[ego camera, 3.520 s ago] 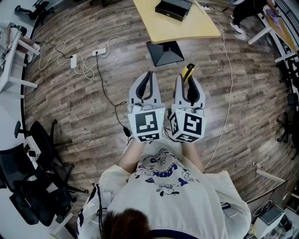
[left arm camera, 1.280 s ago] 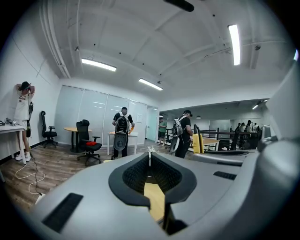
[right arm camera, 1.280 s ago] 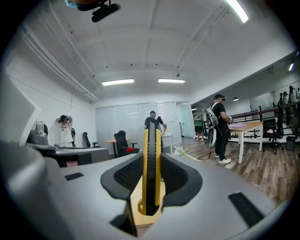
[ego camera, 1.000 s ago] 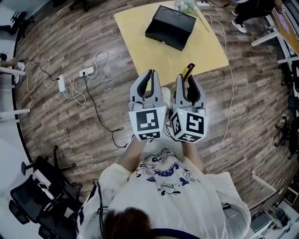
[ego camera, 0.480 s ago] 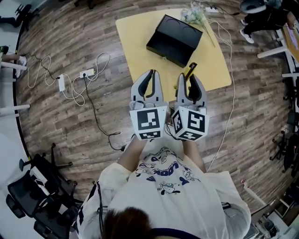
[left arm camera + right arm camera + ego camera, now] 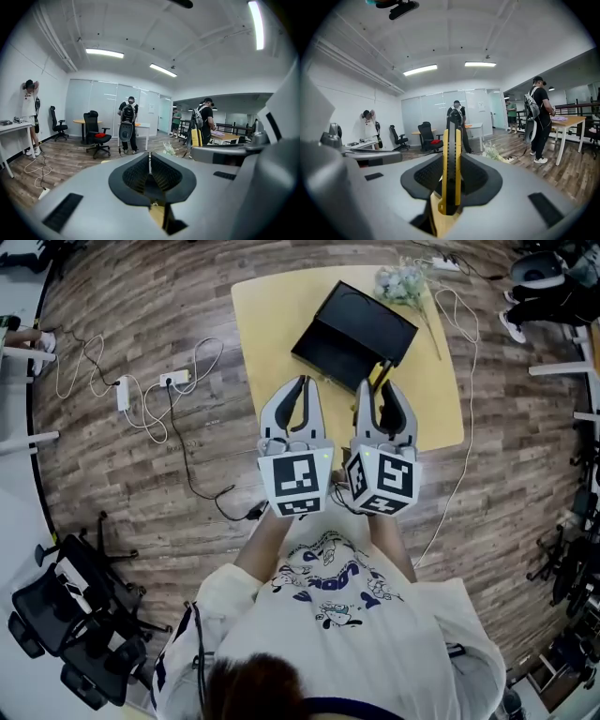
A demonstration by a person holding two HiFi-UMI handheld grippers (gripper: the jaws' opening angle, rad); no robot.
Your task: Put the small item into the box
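A black box (image 6: 354, 336) lies closed on a yellow table (image 6: 272, 306) just beyond both grippers. My right gripper (image 6: 382, 388) is shut on a yellow and black utility knife (image 6: 378, 374), which sticks out past the fingertips over the table's near edge. The right gripper view shows the knife (image 6: 451, 159) upright between the pads, clamped in my right gripper (image 6: 451, 190). My left gripper (image 6: 299, 382) is beside it, shut and empty. In its own view the left gripper (image 6: 150, 161) has its pads together with nothing between them.
A bunch of pale flowers (image 6: 400, 282) lies at the table's far corner. A power strip and cables (image 6: 173, 382) trail over the wooden floor at left, and a white cable (image 6: 466, 418) at right. Office chairs (image 6: 66, 610) stand at lower left. People (image 6: 127, 126) stand in the room.
The yellow table and black box have come closer and now lie right in front of both grippers. The grippers keep the same pose, with the knife still held.
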